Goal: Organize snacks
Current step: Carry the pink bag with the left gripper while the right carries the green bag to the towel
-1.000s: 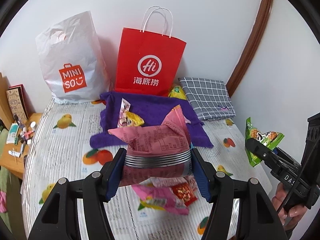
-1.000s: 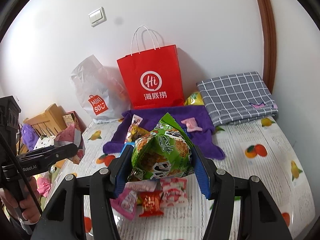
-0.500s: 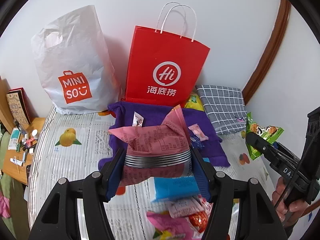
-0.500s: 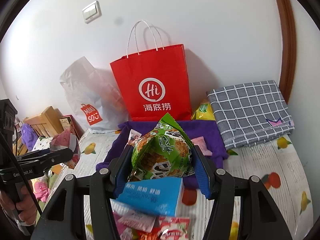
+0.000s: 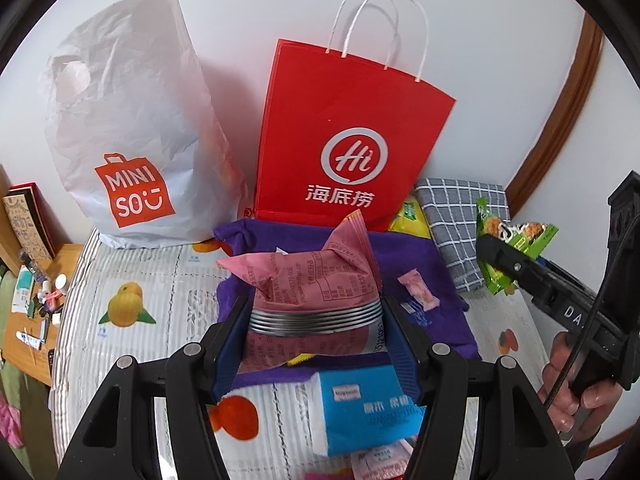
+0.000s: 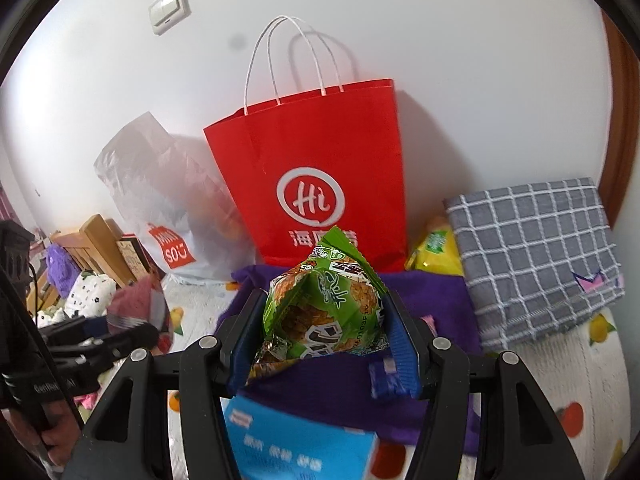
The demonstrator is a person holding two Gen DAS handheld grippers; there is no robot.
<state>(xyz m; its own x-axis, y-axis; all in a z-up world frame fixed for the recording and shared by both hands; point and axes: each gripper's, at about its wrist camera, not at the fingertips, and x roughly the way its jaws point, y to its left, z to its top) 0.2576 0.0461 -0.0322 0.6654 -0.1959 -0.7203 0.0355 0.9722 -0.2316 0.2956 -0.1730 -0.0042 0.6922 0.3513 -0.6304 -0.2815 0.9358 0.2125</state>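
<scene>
Pink snack packet (image 5: 312,300) clamped in left gripper (image 5: 316,320); green snack packet (image 6: 324,312) clamped in right gripper (image 6: 322,328). Both above purple cloth (image 5: 440,280), red paper bag (image 6: 316,168) behind.

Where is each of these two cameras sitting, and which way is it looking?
Left wrist: rides the left claw, looks past its pink packet toward the wall; the right claw and a hand show.
Right wrist: rides the right claw gripping a green packet.
Shared: red bag, white bag, purple cloth.
</scene>
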